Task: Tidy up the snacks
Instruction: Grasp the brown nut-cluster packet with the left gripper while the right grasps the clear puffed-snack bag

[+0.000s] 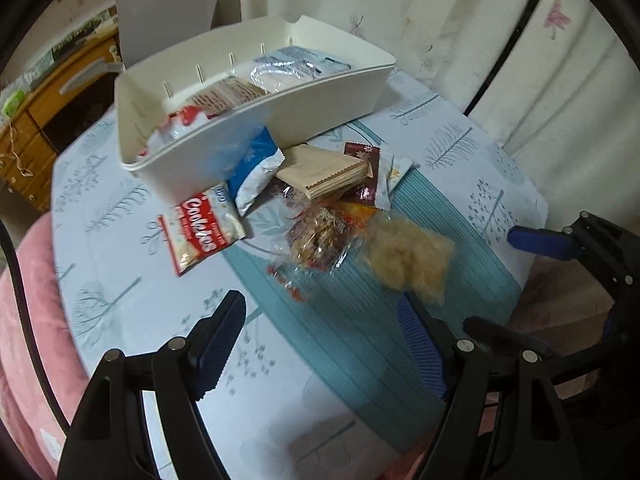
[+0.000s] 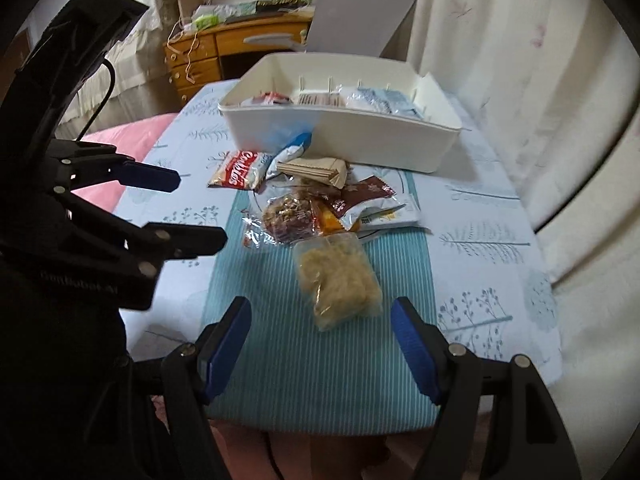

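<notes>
You're looking at one white bin (image 2: 352, 148) sitting at the far end of the table (image 2: 480, 264), with at least three packets lying inside it; exact count is unclear from here. In front of the bin, about seven loose snacks are lying in a pile: one red cookies packet (image 2: 240, 170), one blue-and-white pouch (image 2: 292, 152) leaning against the bin's front wall, one tan wafer pack (image 2: 316, 172), one maroon sachet (image 2: 366, 196), one white sachet (image 2: 384, 214), one clear-wrapped nut cluster (image 2: 290, 216), and one clear bag of pale noodles (image 2: 340, 280). An orange wrapper is poking out under the pile; can't tell what it belongs to. The noodle bag is lying nearest to you, just ahead of the right gripper (image 2: 320, 344), roughly centred between its fingers but beyond the tips, not touching. Your right fingers are standing well apart, holding nothing. The left gripper (image 1: 320, 336) is hovering over the striped cloth, its fingers also spread wide and holding nothing; the nut cluster and the noodle bag's corner are sitting just past its tips, with the noodle bag close to the right-hand finger (image 1: 420, 340).
</notes>
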